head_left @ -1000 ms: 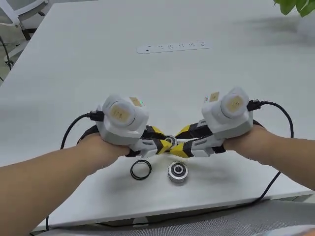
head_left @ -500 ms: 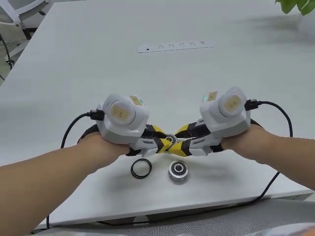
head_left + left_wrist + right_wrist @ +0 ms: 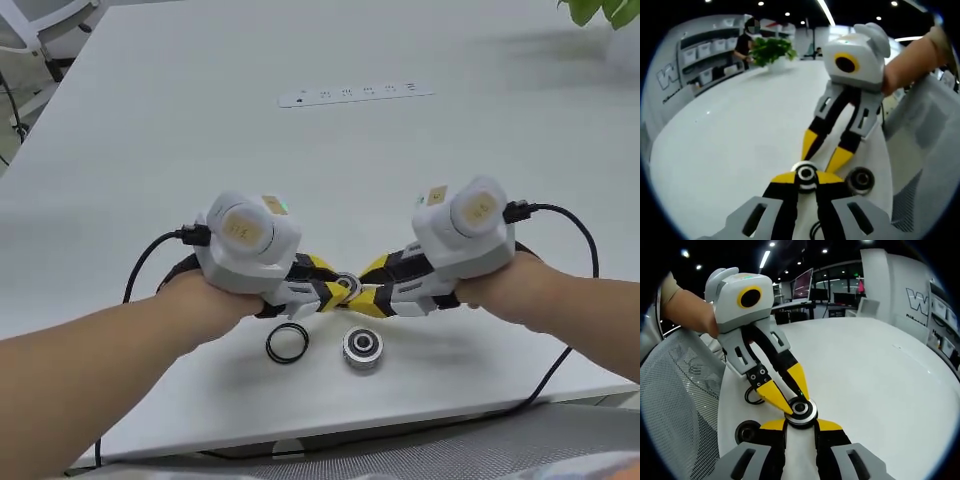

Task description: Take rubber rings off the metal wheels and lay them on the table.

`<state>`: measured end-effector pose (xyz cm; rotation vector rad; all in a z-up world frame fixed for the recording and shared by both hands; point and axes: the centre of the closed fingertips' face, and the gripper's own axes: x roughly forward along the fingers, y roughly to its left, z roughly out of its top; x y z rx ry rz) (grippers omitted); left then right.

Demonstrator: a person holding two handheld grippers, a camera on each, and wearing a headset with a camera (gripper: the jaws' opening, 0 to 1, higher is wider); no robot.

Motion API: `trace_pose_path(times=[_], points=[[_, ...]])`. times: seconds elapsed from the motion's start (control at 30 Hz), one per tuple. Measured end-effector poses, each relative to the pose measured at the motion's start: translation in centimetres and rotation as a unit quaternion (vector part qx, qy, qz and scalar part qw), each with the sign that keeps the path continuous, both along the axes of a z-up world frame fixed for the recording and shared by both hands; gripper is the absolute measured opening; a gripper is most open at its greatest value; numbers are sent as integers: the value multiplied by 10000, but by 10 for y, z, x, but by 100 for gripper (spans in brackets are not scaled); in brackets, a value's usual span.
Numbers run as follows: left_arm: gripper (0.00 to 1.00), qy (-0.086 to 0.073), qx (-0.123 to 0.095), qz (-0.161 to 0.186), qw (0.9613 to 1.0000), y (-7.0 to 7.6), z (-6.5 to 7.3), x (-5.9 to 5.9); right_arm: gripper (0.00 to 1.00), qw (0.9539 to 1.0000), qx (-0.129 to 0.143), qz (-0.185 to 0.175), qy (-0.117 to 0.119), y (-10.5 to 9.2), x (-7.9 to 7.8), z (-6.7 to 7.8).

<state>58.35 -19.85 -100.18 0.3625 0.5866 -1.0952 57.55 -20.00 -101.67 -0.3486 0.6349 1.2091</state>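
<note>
Wheel [image 3: 346,287] in L gripper [image 3: 333,294], R gripper [image 3: 369,298] — ring [image 3: 287,344] on table [image 3: 300,180]

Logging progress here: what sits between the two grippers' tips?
A wheel, held at the tips of the left gripper and right gripper; the head view shows it.
</note>
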Motion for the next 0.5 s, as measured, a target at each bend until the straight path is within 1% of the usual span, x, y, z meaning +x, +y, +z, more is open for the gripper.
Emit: trace_pose_path(times=[0.2,0.5], points=[[13,3,-4,4,10000,0,0,0,16,10000,-14,26,30,-1,-1,-1],[13,6,-13,18,10000,0,0,0,14,10000,-29,75,0,-2,-2,0]])
